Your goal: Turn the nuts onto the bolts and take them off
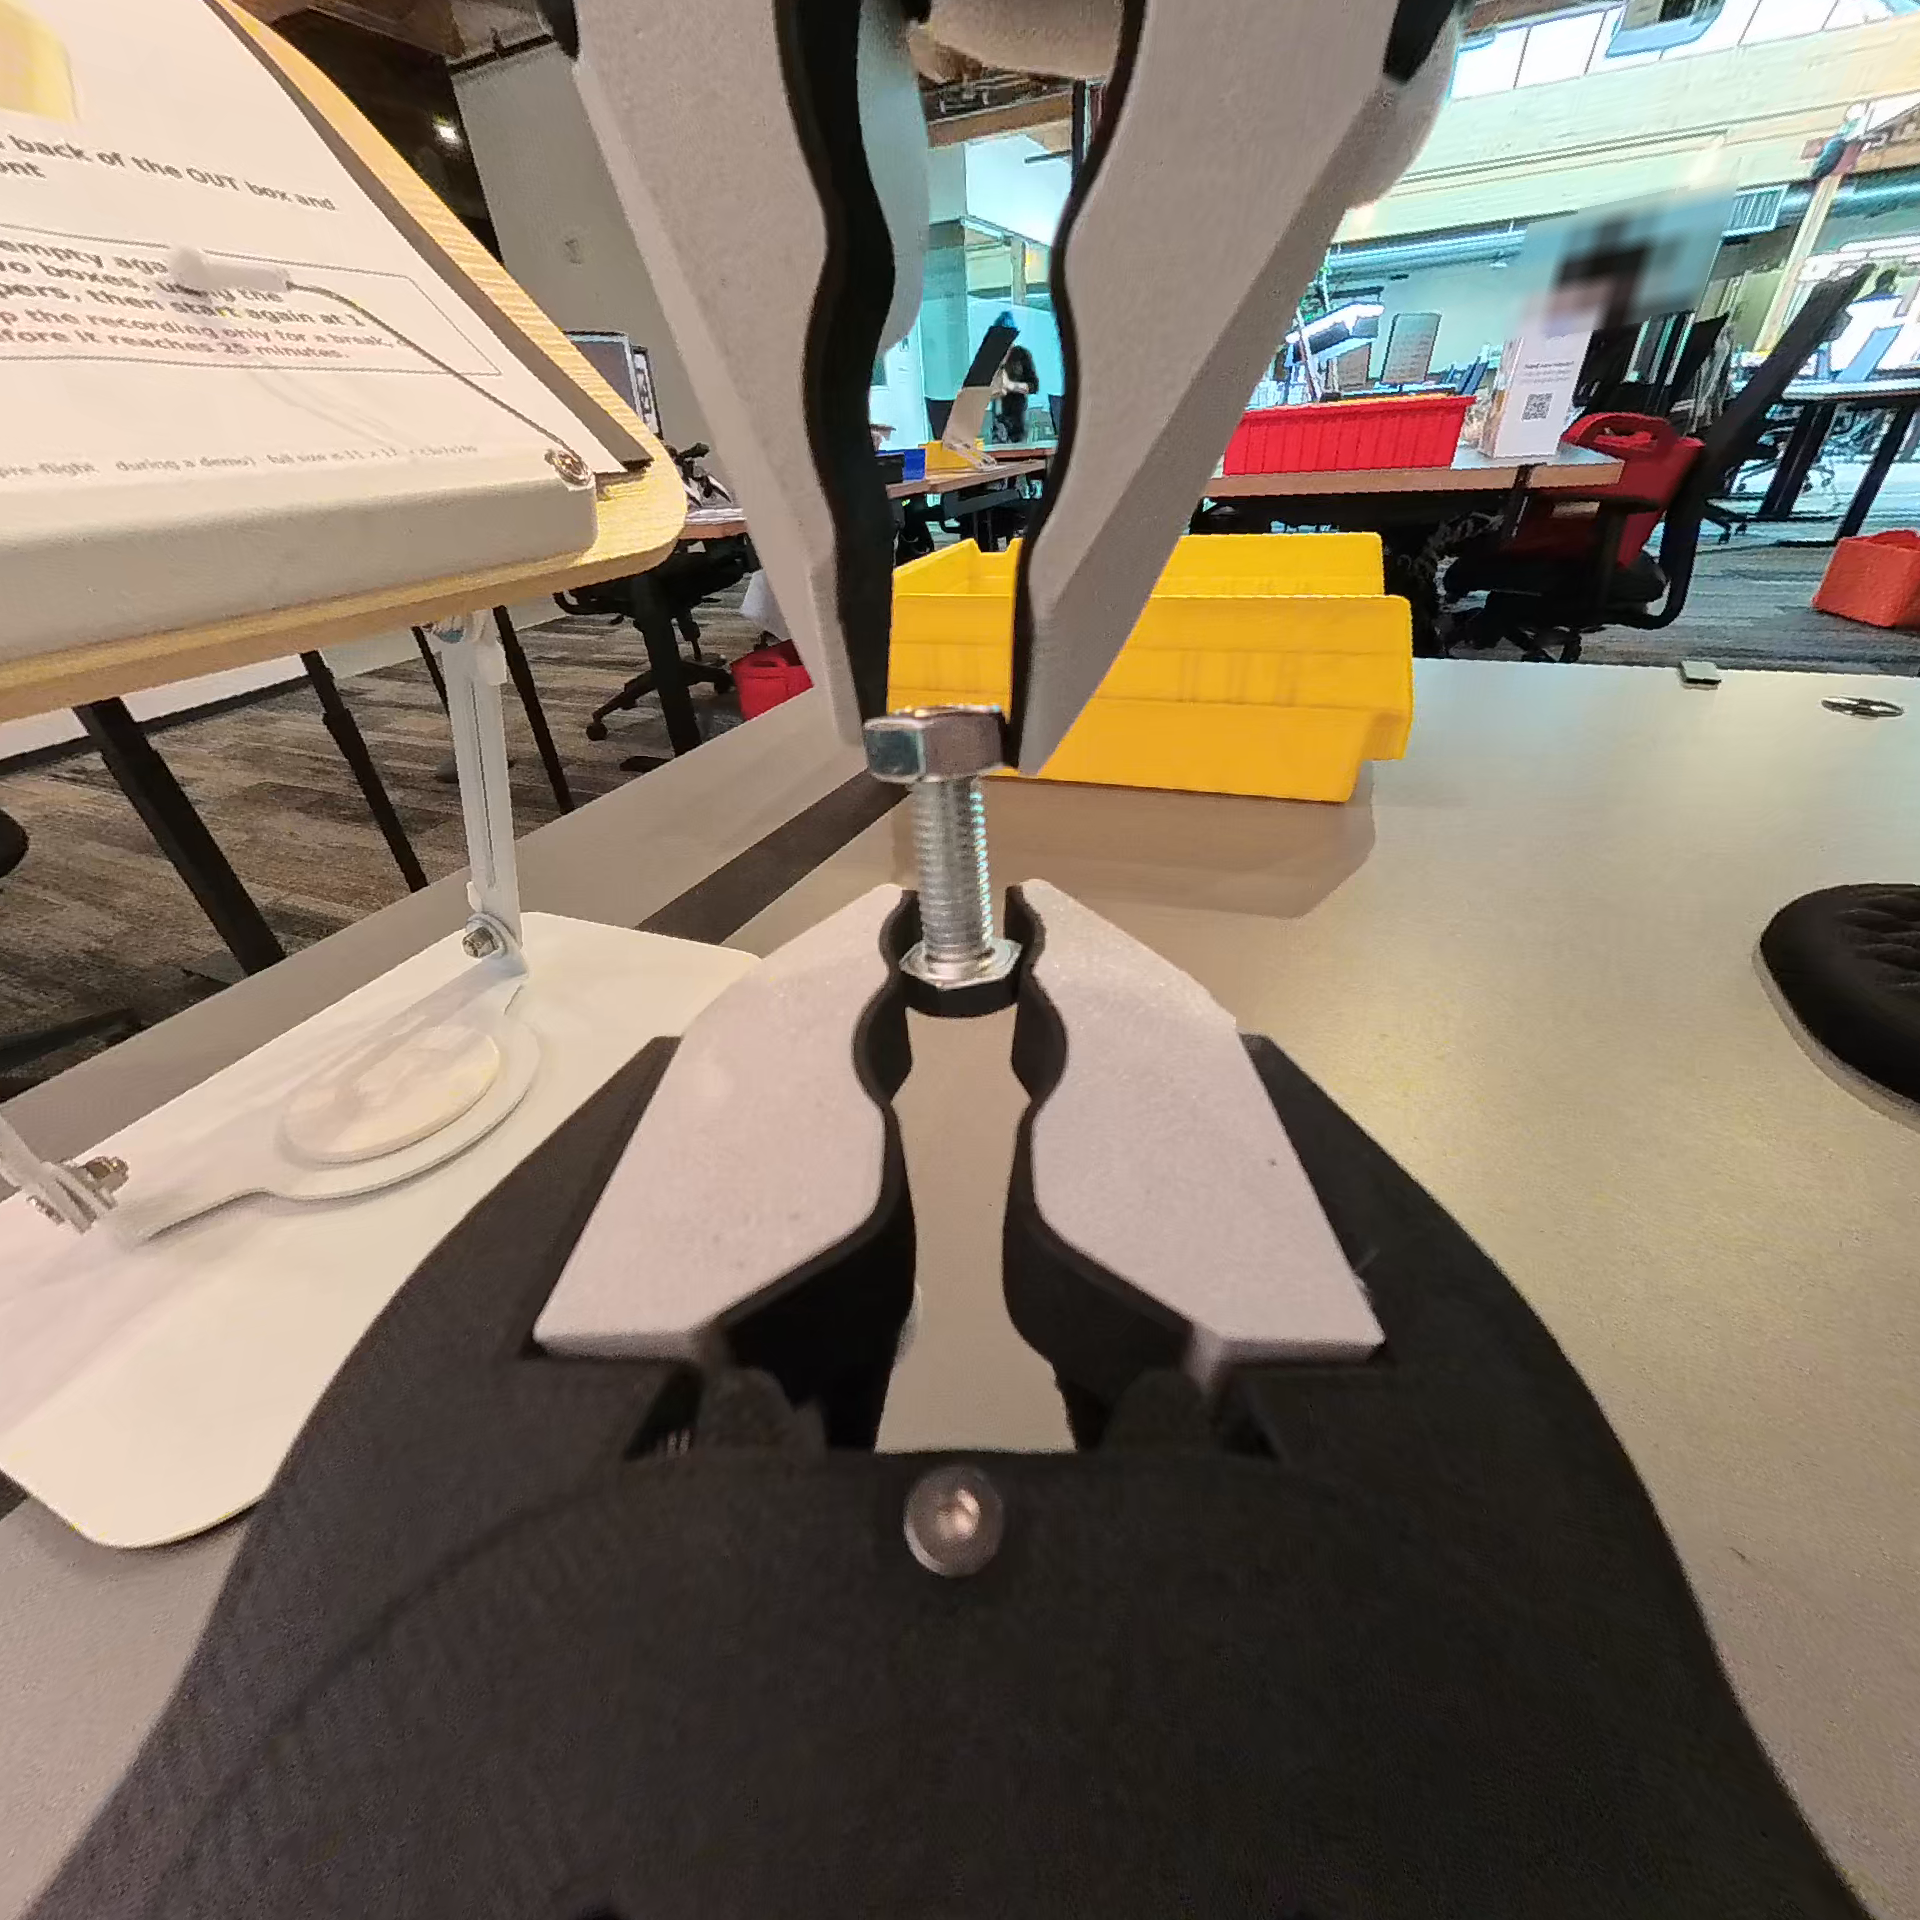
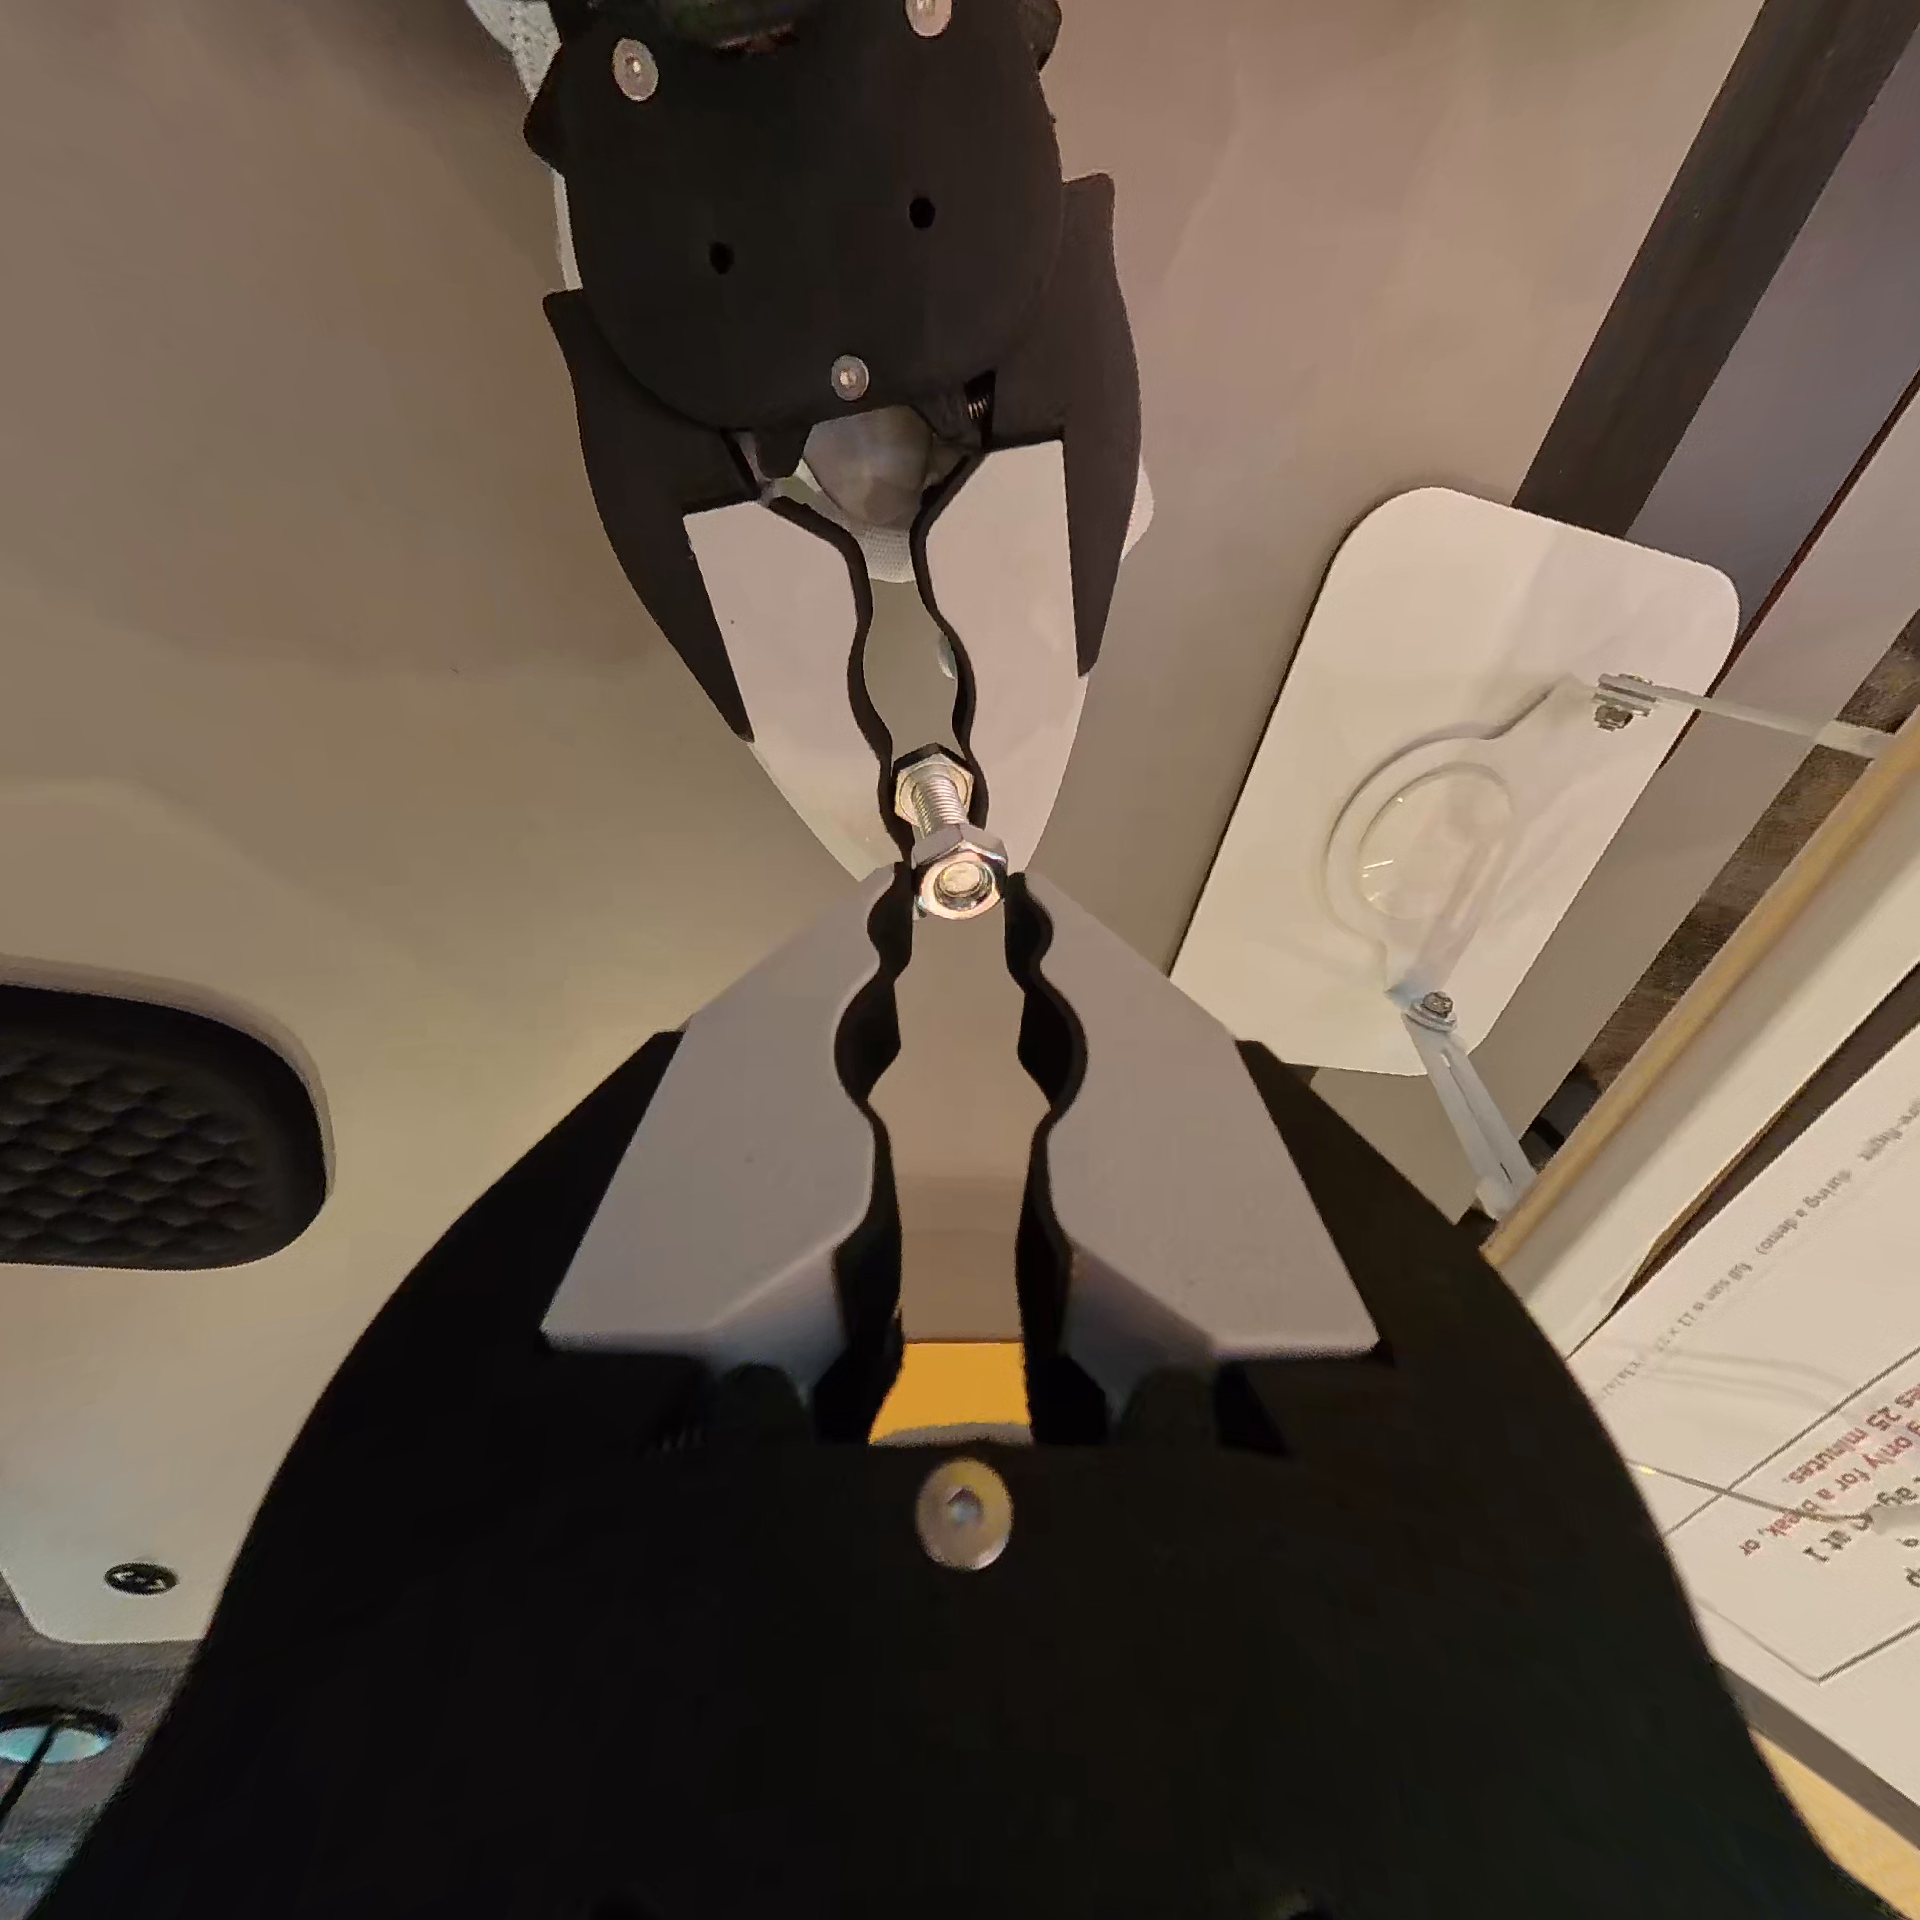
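Gripping the nut point(image 1: 956, 968) with the left tool point(image 1: 958, 914), fingers narrowed to a small gap and pinched on the nut's flats. Clamping the hex head of the bolt point(image 1: 951, 862) from above with the right tool point(image 1: 940, 743), likewise nearly closed. Holding the bolt upright in the air, clear of the tabletop point(image 1: 1558, 935), with the nut low on the thread, near the end away from the head, and bare thread showing between nut and head.

For the turning step:
- Align both tools on one axis; judged from the frames, any tilt risks cross-threading or binding.
- Turn one tool only and hold the other fixed.
- Grip on opposite flats, not on corners, to prevent slipping.
- Apply light clamping force; a small steel nut probably escapes easily once off the thread.
- Regrip in short arcs rather than over-rotating the wrist.

Beyond the bolt: a yellow bin point(image 1: 1247, 665) on the tabletop, interior hidden from this angle, contents not determinable. Farther off, on another table: a red bin point(image 1: 1351, 436), contents likewise not visible.
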`<action>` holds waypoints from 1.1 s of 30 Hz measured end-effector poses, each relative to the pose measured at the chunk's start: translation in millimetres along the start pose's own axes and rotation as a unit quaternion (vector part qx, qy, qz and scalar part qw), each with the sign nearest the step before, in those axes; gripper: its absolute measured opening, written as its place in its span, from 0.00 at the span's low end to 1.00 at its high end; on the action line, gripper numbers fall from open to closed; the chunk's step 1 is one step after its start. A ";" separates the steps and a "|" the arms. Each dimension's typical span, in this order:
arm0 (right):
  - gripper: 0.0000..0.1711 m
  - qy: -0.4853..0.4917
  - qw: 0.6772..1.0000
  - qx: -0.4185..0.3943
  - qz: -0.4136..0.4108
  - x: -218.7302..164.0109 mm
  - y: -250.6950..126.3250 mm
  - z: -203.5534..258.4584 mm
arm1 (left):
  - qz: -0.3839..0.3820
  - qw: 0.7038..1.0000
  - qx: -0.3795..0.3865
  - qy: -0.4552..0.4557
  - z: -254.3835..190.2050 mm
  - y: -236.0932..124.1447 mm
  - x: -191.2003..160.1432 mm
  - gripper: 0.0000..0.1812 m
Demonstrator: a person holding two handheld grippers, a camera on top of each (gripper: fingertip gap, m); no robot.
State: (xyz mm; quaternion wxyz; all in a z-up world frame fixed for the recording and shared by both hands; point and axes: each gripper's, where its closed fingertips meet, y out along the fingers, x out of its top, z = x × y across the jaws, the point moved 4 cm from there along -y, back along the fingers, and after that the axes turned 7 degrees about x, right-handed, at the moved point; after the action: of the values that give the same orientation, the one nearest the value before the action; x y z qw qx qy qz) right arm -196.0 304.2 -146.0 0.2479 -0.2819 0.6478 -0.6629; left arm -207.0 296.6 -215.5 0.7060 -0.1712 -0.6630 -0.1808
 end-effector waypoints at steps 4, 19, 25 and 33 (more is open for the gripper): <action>0.09 0.055 0.998 0.005 0.003 0.7 0.3 -0.1 | 0.003 1.000 0.005 -0.001 1.0 0.5 -0.4 0.08; 0.22 0.083 0.996 0.006 -0.006 0.5 -4.7 4.9 | 0.001 1.000 0.002 0.005 -1.4 0.5 0.1 0.08; 0.17 -0.098 0.994 -0.053 0.004 1.9 -8.9 7.8 | 0.001 1.000 0.000 0.006 -1.8 0.4 0.0 0.08; 0.11 -0.201 0.978 -0.058 0.013 2.4 -1.4 7.1 | 0.001 1.000 -0.001 0.006 -2.0 0.4 -0.1 0.08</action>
State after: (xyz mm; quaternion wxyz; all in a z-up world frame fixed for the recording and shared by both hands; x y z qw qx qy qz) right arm -192.7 297.5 -144.4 0.3645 -0.4150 0.6256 -0.5509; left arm -205.1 296.0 -215.7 0.7100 -0.1717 -0.6584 -0.1816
